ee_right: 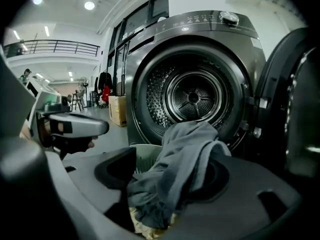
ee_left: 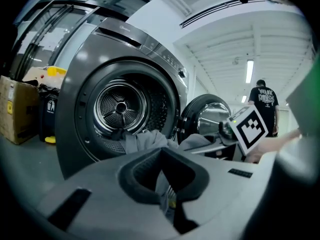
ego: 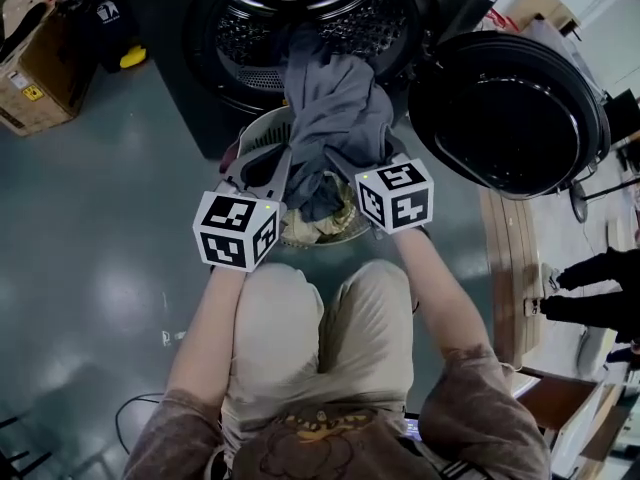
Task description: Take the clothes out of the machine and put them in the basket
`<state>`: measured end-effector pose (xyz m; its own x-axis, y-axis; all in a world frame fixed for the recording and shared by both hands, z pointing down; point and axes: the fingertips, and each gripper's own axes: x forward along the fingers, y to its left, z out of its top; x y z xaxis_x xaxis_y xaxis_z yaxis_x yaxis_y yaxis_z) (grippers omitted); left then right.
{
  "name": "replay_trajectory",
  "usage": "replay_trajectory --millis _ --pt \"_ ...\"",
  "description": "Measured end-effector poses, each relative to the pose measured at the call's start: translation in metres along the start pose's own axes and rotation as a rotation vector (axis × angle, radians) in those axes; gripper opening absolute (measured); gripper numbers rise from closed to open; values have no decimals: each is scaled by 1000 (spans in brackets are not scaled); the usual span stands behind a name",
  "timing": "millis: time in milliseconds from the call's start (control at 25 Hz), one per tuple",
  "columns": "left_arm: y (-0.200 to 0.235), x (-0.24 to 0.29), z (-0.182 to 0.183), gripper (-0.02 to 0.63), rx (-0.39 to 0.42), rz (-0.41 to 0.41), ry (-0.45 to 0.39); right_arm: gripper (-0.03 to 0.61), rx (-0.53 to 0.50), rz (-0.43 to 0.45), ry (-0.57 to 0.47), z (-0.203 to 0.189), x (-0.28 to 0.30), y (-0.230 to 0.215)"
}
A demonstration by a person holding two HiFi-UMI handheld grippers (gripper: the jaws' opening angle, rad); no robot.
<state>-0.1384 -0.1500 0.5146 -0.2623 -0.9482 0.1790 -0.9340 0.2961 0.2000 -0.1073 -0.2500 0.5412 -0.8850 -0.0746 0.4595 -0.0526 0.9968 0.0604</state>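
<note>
Head view: the grey garment is hanging out of the washer drum and trailing down into the basket, which sits on the floor right in front of the machine with some lighter clothes already in it.

Left gripper view: the left tongs are pretty much closed, with a strip of grey cloth pinched in the gap.

Right gripper view: the right tongs are spread wide and not squeezing anything. The garment just drapes between them and over one jaw.
</note>
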Motion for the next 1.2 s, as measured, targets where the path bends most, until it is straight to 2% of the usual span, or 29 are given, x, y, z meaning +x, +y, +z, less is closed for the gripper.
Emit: replay_trajectory --millis 360,480,560,680,880,1040,1160,1200 --pt "10 0 -2 6 -20 -7 3 374 -67 -57 36 41 75 -42" --pt "14 1 -3 6 -29 -10 9 423 -93 -73 66 54 106 -54" --pt "16 2 -3 6 -36 -12 12 457 -106 -81 98 57 128 -59" --pt "19 4 -5 6 -43 -12 14 462 -114 -116 159 47 156 -70" --pt "26 4 -7 6 -57 -7 20 445 -71 -165 221 25 188 -86" --pt "32 5 -9 6 -71 -10 21 423 -61 -165 236 19 198 -89" --pt "35 6 -10 6 -83 -5 23 362 -87 -170 234 21 198 -90" --pt "35 6 -9 6 -85 -3 21 289 -88 -173 223 22 196 -91"
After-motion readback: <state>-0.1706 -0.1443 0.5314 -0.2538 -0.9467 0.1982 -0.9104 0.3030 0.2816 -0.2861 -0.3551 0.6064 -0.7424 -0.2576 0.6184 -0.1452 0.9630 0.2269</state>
